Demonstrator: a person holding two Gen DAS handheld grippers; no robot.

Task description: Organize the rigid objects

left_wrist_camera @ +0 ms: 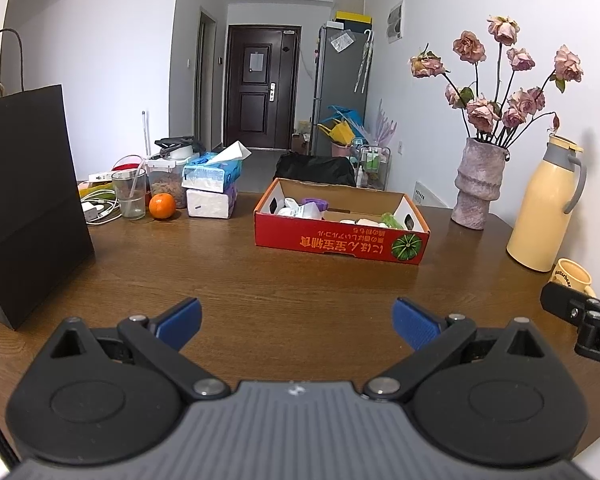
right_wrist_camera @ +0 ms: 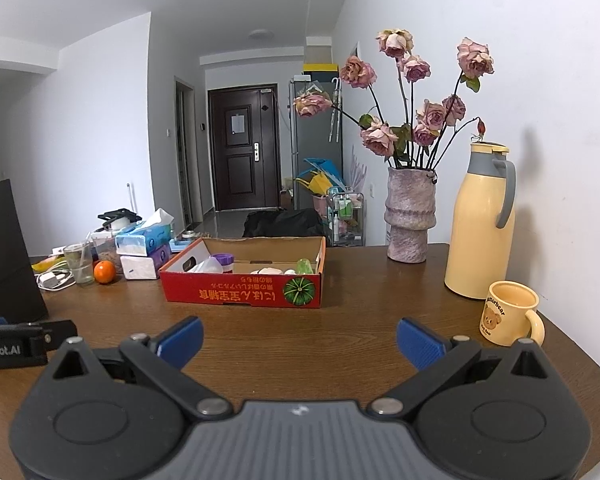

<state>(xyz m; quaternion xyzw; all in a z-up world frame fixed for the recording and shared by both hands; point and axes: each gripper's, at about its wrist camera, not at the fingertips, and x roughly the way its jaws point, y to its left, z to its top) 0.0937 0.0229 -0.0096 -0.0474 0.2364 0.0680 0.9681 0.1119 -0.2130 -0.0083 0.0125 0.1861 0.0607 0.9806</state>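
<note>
A red cardboard box (left_wrist_camera: 340,240) (right_wrist_camera: 242,292) stands on the brown table, holding several small items: white bottles (left_wrist_camera: 296,208), a purple-capped jar (right_wrist_camera: 223,261) and a green piece (right_wrist_camera: 306,266). My left gripper (left_wrist_camera: 296,322) hovers low over the table in front of the box, open, with nothing between its blue pads. My right gripper (right_wrist_camera: 298,340) is likewise open and empty, nearer the table's right side. A yellow bear mug (right_wrist_camera: 510,312) (left_wrist_camera: 572,276) sits just right of the right gripper. Each gripper shows at the edge of the other's view.
A black paper bag (left_wrist_camera: 28,208) stands at the left. Behind it lie a glass (left_wrist_camera: 130,194), an orange (left_wrist_camera: 162,206), tissue packs (left_wrist_camera: 212,184) and cables. A vase of dried roses (right_wrist_camera: 410,216) and a yellow thermos (right_wrist_camera: 482,224) stand at the right by the wall.
</note>
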